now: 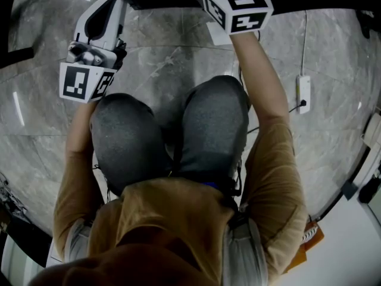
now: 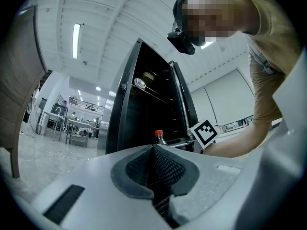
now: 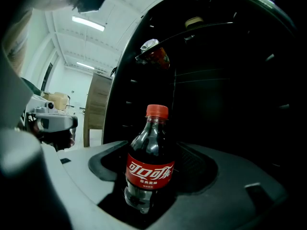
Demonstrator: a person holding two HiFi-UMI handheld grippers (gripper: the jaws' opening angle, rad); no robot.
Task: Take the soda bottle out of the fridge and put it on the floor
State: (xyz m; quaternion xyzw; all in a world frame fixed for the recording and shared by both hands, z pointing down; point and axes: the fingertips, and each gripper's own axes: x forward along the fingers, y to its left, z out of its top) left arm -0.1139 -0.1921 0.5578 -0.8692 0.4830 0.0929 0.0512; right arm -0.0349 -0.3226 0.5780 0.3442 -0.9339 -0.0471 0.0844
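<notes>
The soda bottle [image 3: 149, 169], dark cola with a red cap and red label, stands upright between the pads of my right gripper [image 3: 151, 178], which is shut on it in front of the dark open fridge [image 3: 230, 95]. In the left gripper view only the bottle's red cap [image 2: 159, 134] shows, beside the right gripper's marker cube [image 2: 206, 132] at the fridge [image 2: 144, 123] opening. My left gripper [image 2: 153, 150] is shut and empty, its pads meeting. In the head view the left gripper [image 1: 98, 31] is above the left knee and the right gripper's cube [image 1: 235, 5] at the top edge.
A can [image 3: 154, 51] lies on an upper fridge shelf. The person crouches on a grey marble floor [image 1: 161, 58], knees between the two arms. A white power strip [image 1: 303, 93] with its cable lies on the floor at right. A wooden panel [image 2: 19, 80] stands at left.
</notes>
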